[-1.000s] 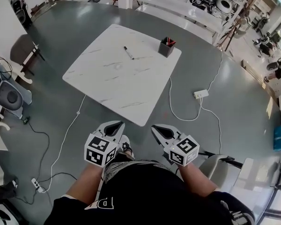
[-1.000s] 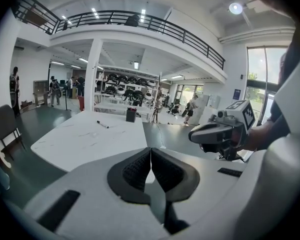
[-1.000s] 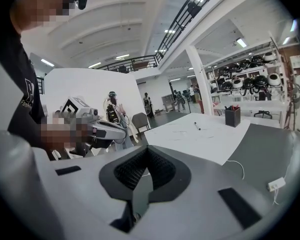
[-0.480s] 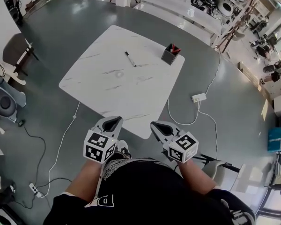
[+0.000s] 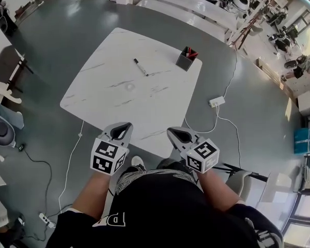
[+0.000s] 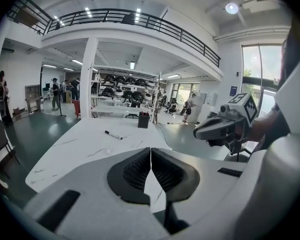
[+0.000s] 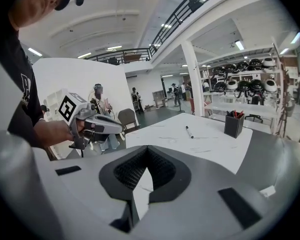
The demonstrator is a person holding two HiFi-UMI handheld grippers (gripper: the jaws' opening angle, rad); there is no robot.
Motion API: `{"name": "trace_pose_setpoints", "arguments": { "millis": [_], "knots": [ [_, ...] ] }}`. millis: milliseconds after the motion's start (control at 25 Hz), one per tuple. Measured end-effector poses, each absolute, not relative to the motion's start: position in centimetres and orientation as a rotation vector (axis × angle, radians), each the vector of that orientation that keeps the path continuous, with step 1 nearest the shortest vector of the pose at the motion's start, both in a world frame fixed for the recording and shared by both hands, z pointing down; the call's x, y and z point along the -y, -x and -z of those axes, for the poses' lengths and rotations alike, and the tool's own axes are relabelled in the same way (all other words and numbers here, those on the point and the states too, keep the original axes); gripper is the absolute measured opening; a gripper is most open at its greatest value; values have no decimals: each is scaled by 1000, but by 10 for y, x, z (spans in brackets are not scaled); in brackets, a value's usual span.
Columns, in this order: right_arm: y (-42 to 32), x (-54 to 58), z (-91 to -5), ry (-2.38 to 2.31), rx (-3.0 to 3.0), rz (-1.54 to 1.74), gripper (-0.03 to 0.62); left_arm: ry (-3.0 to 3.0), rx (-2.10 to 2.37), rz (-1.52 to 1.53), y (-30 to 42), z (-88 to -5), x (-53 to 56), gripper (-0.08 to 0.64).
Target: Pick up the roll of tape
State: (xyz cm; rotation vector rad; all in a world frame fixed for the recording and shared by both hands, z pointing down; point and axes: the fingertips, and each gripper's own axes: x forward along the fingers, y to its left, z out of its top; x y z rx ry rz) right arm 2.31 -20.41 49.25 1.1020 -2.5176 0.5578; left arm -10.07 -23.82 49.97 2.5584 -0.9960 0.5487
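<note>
Left gripper (image 5: 125,127): jaws pressing together at the tips, gripping nothing; hovering at the near edge of the table, in front of the person's torso (image 5: 155,205). Right gripper (image 5: 171,132): jaws likewise meeting, carrying nothing; hovering beside the left one, apart from it, at the same edge. Roll of tape (image 5: 129,86): showing only as a small pale ring, lying flat near the middle of the white marble-patterned table (image 5: 93,99), well apart from both grippers. Marker pen (image 5: 140,67): lying beyond the tape. Black pen holder (image 5: 186,60): standing upright near the far right corner, holding red and dark pens. White power strip (image 5: 213,102): lying on the grey floor (image 5: 248,138) right of the table, its cable trailing.
</note>
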Motion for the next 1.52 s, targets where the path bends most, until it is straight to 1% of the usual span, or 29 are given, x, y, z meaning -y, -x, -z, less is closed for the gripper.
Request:
{"name": "trace_pose_setpoints", "arguments": {
  "millis": [440, 920, 1240, 1520],
  "knots": [
    [-34, 223, -496, -1166, 2460, -577, 3, -2558, 958, -578, 102, -518, 267, 21],
    [-33, 262, -497, -1056, 2511, -546, 3, -2484, 1082, -601, 106, -530, 291, 21],
    [-51, 284, -511, -1005, 2524, -597, 3, -2418, 1145, -651, 97, -549, 319, 21],
    [-64, 303, -518, -984, 2557, -646, 3, -2347, 1223, -689, 92, -569, 365, 23]
  ]
}}
